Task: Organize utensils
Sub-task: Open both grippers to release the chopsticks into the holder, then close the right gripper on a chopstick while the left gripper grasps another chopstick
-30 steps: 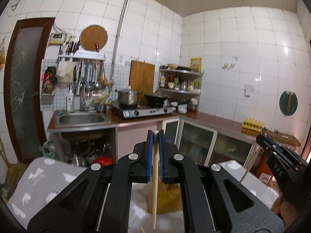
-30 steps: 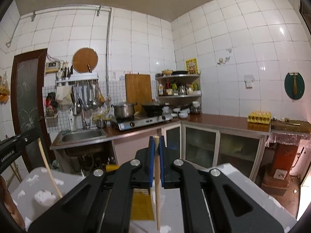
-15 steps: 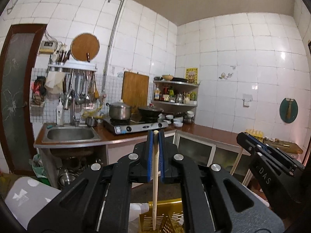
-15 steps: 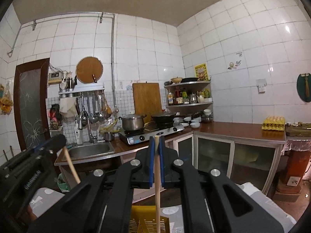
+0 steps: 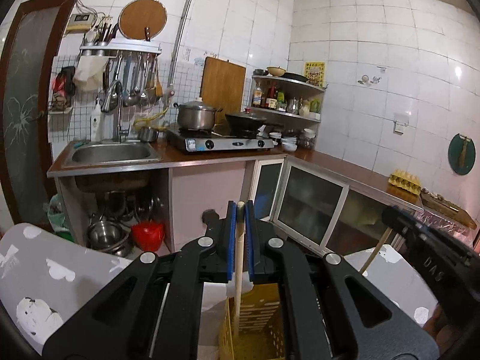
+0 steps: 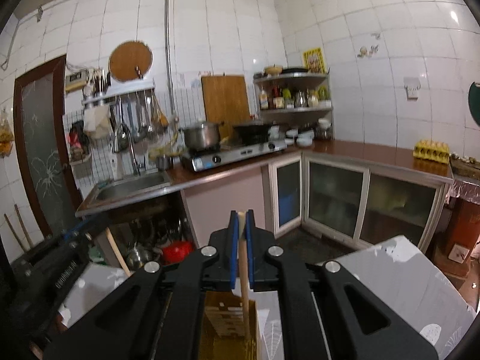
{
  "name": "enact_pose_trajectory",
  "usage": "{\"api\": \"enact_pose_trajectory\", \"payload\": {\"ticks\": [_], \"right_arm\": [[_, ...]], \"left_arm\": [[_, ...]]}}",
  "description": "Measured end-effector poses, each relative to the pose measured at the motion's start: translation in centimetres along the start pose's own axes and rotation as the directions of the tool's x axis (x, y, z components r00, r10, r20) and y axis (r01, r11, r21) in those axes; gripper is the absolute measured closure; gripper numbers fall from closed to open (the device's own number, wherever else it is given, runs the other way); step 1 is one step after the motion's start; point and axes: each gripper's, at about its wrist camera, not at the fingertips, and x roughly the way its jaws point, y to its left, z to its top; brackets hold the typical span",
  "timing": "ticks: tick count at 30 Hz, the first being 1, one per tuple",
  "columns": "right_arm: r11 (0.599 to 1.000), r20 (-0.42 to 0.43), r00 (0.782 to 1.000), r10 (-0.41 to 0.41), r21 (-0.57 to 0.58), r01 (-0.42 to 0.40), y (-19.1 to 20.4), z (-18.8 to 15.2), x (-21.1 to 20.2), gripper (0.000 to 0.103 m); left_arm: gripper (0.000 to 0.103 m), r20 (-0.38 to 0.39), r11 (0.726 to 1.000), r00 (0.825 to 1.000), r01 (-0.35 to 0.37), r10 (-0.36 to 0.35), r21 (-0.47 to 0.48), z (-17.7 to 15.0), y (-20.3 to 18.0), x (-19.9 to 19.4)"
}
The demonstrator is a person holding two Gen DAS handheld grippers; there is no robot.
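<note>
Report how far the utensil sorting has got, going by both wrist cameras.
Done: nothing visibly settled; no other utensil shows in the yellow slotted holder. In hand: the left gripper is shut on a wooden chopstick whose lower end reaches into the holder; the right gripper is shut on a second chopstick hanging over it. Left: lower and release both.

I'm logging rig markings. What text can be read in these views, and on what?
"DAS": on the side of the right gripper, seen from the left wrist.
White lettering on the left gripper: blurred, unreadable.
Yellow poster on the wall: print too small.
Bottle labels on the shelf: too small.
</note>
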Motion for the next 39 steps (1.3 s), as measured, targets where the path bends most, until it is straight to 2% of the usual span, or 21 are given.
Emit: {"api": "enact_pose_trajectory", "payload": {"ticks": [1, 2, 3, 4, 5, 6, 10, 12, 14, 19, 23, 29, 34, 39], "right_arm": [[1.0, -0.007, 1.0, -0.004, -0.006, 0.004, 0.0, -0.1, -0.1, 0.097], [1.0, -0.014, 1.0, -0.014, -0.014, 0.014, -0.1, -0.1, -0.4, 0.096], [1.0, -0.018, 1.0, -0.02, -0.017, 0.02, -0.2, 0.1, -0.7, 0.085], [1.0, -0.018, 1.0, -0.021, -0.014, 0.021, -0.4, 0.2, -1.1, 0.073], [1.0, -0.013, 1.0, -0.024, -0.005, 0.024, -0.6, 0.5, -1.8, 0.044], [0.999, -0.005, 0.999, -0.032, 0.003, 0.032, -0.9, 0.7, -2.7, 0.037], [0.998, -0.029, 0.998, -0.062, 0.026, 0.063, -1.8, 1.1, -5.6, 0.037], [0.996, -0.061, 0.996, -0.072, 0.043, 0.075, -2.5, 0.7, -7.1, 0.037], [0.995, -0.086, 0.992, -0.09, 0.04, 0.094, -2.8, -0.1, -8.2, 0.036], [0.991, -0.147, 0.981, -0.129, 0.016, 0.132, -3.4, -3.2, -10.2, 0.036], [0.985, -0.209, 0.963, -0.168, -0.008, 0.17, -3.7, -6.5, -10.6, 0.036], [0.977, -0.297, 0.932, -0.206, -0.013, 0.212, -4.2, -11.3, -10.3, 0.036], [0.973, -0.377, 0.899, -0.223, -0.025, 0.23, -3.8, -14.9, -9.3, 0.036], [0.968, -0.454, 0.861, -0.229, -0.01, 0.252, -3.6, -17.5, -8.1, 0.036]], "left_arm": [[0.097, -0.003, 1.0, 1.0, 0.001, -0.001, 0.0, 0.1, 0.0, -0.3], [0.089, -0.003, 1.0, 1.0, 0.001, -0.001, 0.003, 0.4, 0.0, -1.0], [0.073, 0.003, 1.0, 1.0, -0.002, 0.002, 0.007, 0.7, -0.1, -1.6], [0.063, 0.026, 1.0, 1.0, -0.015, 0.015, 0.015, 1.2, -0.1, -3.0], [0.047, 0.048, 0.999, 0.999, -0.027, 0.026, 0.021, 1.6, -0.1, -3.9], [0.039, 0.072, 0.999, 0.997, -0.041, 0.039, 0.028, 2.0, 0.0, -5.3], [0.023, 0.102, 0.997, 0.993, -0.065, 0.06, 0.043, 3.2, 0.5, -9.6], [0.011, 0.114, 0.996, 0.991, -0.082, 0.076, 0.041, 3.4, 1.1, -11.5], [0.005, 0.124, 0.994, 0.988, -0.1, 0.095, 0.032, 3.1, 1.8, -13.9], [0.005, 0.099, 0.988, 0.985, -0.146, 0.141, 0.04, 1.2, 3.1, -17.1], [0.005, 0.067, 0.979, 0.979, -0.198, 0.194, 0.055, -1.1, 3.9, -17.6], [0.005, -0.086, 0.977, 0.973, -0.212, 0.212, 0.018, -5.7, 6.1, -16.0], [0.005, -0.217, 0.973, 0.948, -0.231, 0.232, 0.028, -10.1, 6.9, -13.7], [0.005, -0.307, 0.973, 0.923, -0.222, 0.23, 0.062, -13.4, 6.7, -11.9]]}}
